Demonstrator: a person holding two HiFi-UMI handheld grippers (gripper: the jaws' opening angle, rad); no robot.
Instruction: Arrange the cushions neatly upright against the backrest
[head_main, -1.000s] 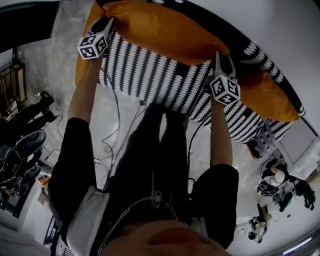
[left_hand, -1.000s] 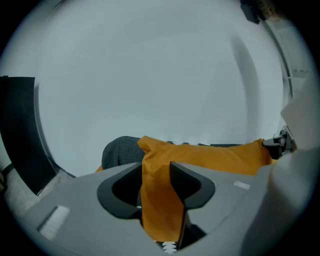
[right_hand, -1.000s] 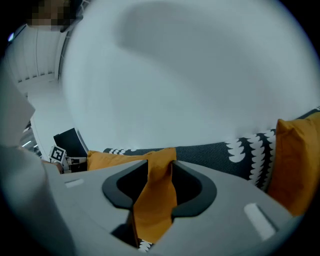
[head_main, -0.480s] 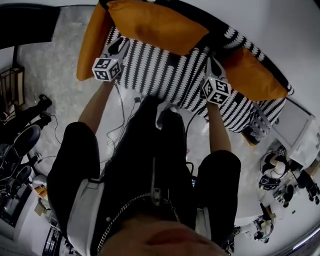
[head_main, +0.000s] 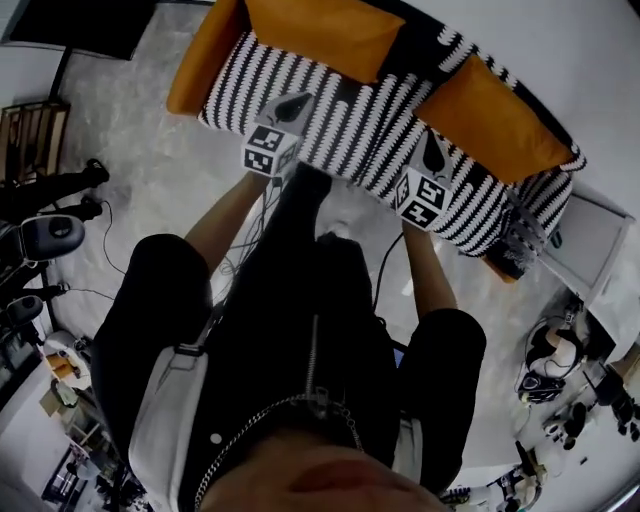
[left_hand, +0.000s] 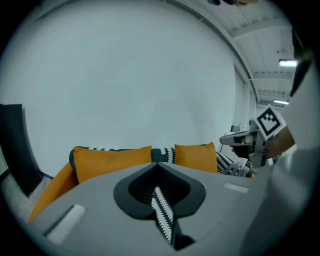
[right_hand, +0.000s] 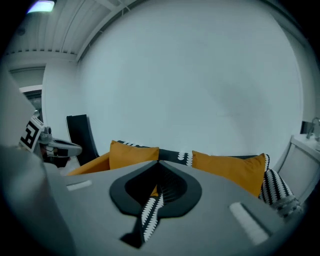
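Two orange cushions stand upright against the backrest (head_main: 440, 48) of a black-and-white striped sofa (head_main: 340, 115). The left cushion (head_main: 325, 35) sits toward the sofa's left end and the right cushion (head_main: 490, 118) near its right end, with a stretch of patterned backrest bare between them. A person (head_main: 300, 330) in black stands on the near side of the seat, both tools held out toward the sofa and well apart from the cushions. The left gripper (head_main: 297, 102) is closed and empty, its jaws having just come together with nothing between them. The right gripper (head_main: 434, 150) is likewise closed on nothing. Both point toward the far white wall (left_hand: 140, 75). An orange side panel (head_main: 195, 65) covers the sofa's left end, and a white cabinet (head_main: 590, 250) stands just beside its right end.
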